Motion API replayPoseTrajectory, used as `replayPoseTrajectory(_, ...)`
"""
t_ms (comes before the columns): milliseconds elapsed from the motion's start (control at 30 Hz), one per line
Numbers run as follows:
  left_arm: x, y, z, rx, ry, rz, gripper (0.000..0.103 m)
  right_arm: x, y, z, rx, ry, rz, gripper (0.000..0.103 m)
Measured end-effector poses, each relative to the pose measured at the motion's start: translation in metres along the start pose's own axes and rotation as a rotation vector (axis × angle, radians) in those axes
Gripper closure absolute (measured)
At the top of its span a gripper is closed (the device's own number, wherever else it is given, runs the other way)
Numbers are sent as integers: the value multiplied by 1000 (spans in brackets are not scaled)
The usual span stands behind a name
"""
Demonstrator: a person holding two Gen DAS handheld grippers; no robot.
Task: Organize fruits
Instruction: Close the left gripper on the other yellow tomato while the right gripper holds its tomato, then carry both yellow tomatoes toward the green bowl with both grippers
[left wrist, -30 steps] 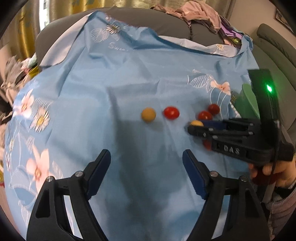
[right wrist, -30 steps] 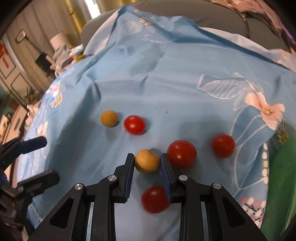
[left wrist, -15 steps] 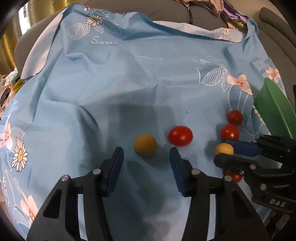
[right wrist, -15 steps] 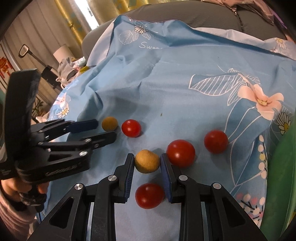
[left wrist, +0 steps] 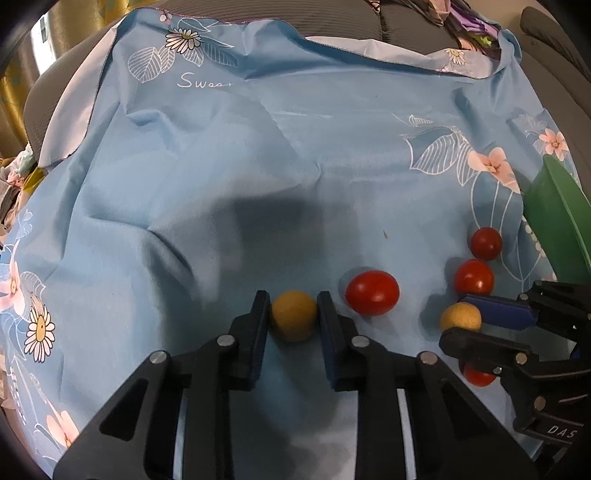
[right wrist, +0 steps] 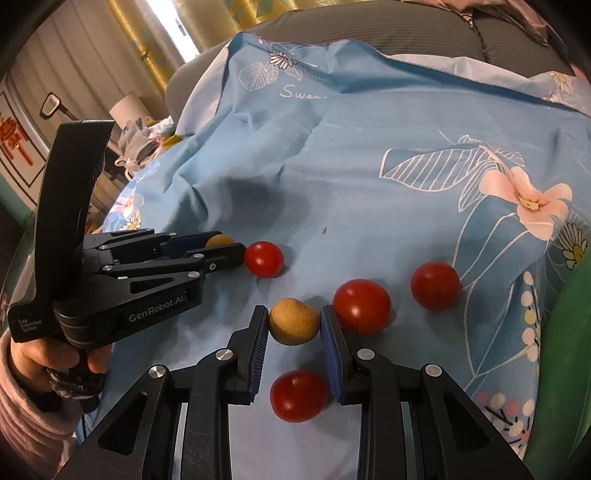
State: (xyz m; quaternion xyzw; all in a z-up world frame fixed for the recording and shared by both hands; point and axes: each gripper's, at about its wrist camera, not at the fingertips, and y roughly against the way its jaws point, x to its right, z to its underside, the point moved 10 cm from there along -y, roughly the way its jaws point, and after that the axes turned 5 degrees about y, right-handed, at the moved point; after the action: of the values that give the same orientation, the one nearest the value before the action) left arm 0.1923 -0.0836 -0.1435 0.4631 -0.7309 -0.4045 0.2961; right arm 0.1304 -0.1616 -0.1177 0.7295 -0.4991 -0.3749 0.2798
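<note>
Both of our tongs are clamped on fruit. Our left gripper (left wrist: 293, 319) has its blue pads pressed on either side of a yellow-brown round fruit (left wrist: 294, 320), which sits on the blue floral cloth (left wrist: 258, 166) near the middle of our view. Our right gripper (right wrist: 294, 322) squeezes a second yellow-brown fruit (right wrist: 294, 321) the same way, also down on the cloth.

Just right of the left-held fruit lies a red tomato (left wrist: 372, 292), close to the outer side of the right-hand finger. From the right wrist view we see that same tomato (right wrist: 264, 259) just beyond the left gripper's tips (right wrist: 221, 251).

Around the right-held fruit we count three more tomatoes: one (right wrist: 361, 306) touching or nearly touching the outside of the right finger, another (right wrist: 436, 285) farther right, and one (right wrist: 298, 396) on the near side, lying between the gripper's arms behind the pads.

A green dish (left wrist: 557, 236) shows at the right edge of the cloth, near the rightmost tomato. On the left of the right wrist view, a hand (right wrist: 55, 354) in a pink sleeve (right wrist: 22, 398) holds the left gripper's handle. Grey upholstery (left wrist: 332, 18) lies beyond the far edge of the cloth.
</note>
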Motion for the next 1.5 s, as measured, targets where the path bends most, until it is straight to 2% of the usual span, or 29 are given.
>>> replayPoseTrajectory(133,4,10,5,5,-1,9,78,0,6,0,8,1,13,73)
replayPoseTrajectory(467,30,72,34,87,-6,57,77,-11,43,10,53,-11,-3,73)
replayPoseTrajectory(800,54,121,61,151,-39,42,77,-32,83,32,92,8,-5,73)
replayPoseTrajectory(900,59,132,66,159,-35,61,77,-37,93,35,106,18,-1,73)
replayPoseTrajectory(1500,87,171,76,217,-84,42,77,-47,145,41,204,26,6,73)
